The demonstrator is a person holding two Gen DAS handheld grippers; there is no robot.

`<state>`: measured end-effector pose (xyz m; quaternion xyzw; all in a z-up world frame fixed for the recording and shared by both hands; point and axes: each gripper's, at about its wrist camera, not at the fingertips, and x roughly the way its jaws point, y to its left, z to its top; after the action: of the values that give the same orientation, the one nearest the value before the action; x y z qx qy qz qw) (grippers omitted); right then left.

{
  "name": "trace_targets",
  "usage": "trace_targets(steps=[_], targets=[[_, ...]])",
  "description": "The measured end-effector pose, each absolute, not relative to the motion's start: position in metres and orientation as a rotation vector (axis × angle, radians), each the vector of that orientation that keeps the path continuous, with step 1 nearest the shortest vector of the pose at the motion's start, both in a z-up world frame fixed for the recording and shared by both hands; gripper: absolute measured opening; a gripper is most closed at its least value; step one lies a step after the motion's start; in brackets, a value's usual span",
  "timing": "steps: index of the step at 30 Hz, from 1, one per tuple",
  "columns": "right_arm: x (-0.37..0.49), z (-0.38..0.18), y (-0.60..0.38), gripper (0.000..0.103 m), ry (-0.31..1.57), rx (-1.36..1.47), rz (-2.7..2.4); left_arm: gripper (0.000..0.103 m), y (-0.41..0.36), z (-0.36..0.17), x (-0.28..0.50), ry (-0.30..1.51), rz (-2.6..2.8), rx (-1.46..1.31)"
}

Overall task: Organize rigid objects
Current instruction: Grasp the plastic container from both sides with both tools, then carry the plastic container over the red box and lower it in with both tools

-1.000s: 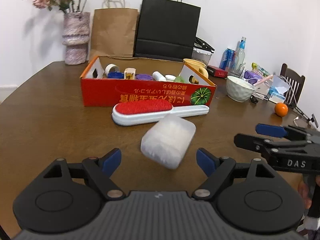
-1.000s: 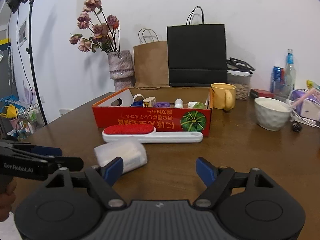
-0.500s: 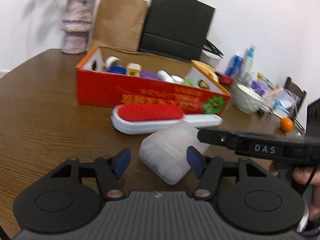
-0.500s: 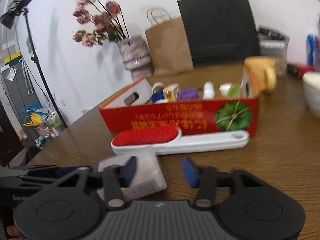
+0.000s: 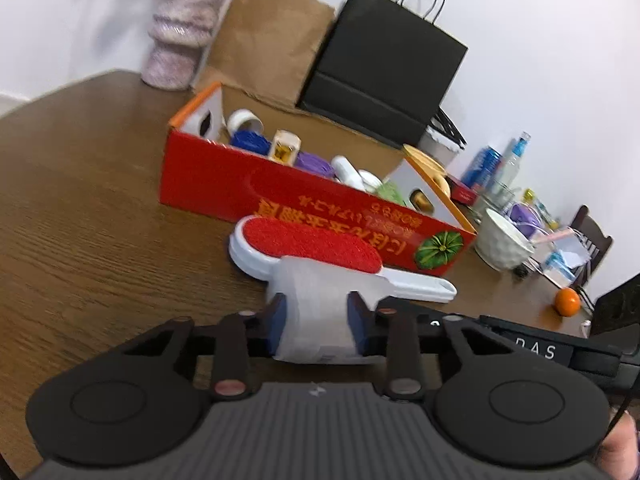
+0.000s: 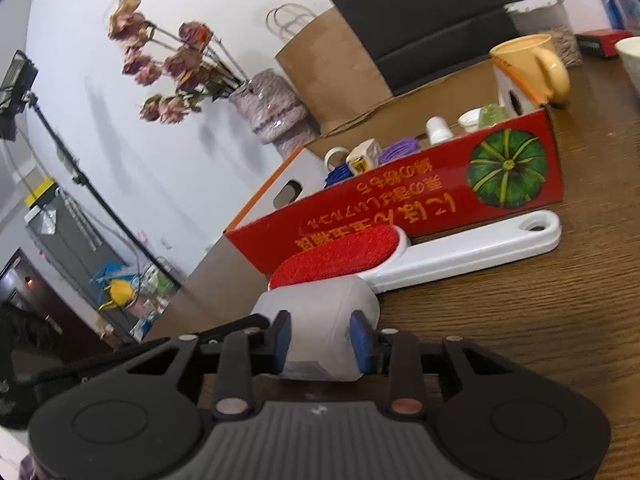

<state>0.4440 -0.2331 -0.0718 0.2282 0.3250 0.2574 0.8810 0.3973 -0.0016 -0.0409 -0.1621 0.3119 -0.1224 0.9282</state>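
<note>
**Both grippers now clamped on the frosted box**

While the wooden table (image 5: 80, 216) sits steady under me, the red cardboard box (image 5: 248, 192) waits just behind the lint brush (image 5: 312, 246). What's changed: a second ago my jaws were spread either side; now the left gripper (image 5: 316, 320) and right gripper (image 6: 320, 340) both pinch the frosted plastic box (image 5: 316, 304), tilted just in front of the brush. I judge it's ready to carry into the red box.
</note>
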Motion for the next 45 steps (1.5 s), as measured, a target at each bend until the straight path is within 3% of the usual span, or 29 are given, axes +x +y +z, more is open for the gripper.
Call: trace_targets(steps=[13, 25, 35, 45], targets=[[0.282, 0.003, -0.227, 0.017, 0.365, 0.297, 0.501, 0.026, -0.002, 0.008, 0.251, 0.38, -0.314, -0.326], [0.165, 0.044, -0.225, 0.017, 0.218, 0.269, 0.476, 0.026, -0.004, 0.045, 0.152, 0.22, -0.374, -0.291], [0.144, 0.056, -0.224, 0.017, 0.181, 0.259, 0.48, 0.026, -0.002, 0.055, 0.129, 0.177, -0.384, -0.291], [0.186, 0.063, -0.229, 0.017, 0.177, 0.272, 0.476, 0.026, -0.001, 0.062, 0.172, 0.19, -0.413, -0.301]])
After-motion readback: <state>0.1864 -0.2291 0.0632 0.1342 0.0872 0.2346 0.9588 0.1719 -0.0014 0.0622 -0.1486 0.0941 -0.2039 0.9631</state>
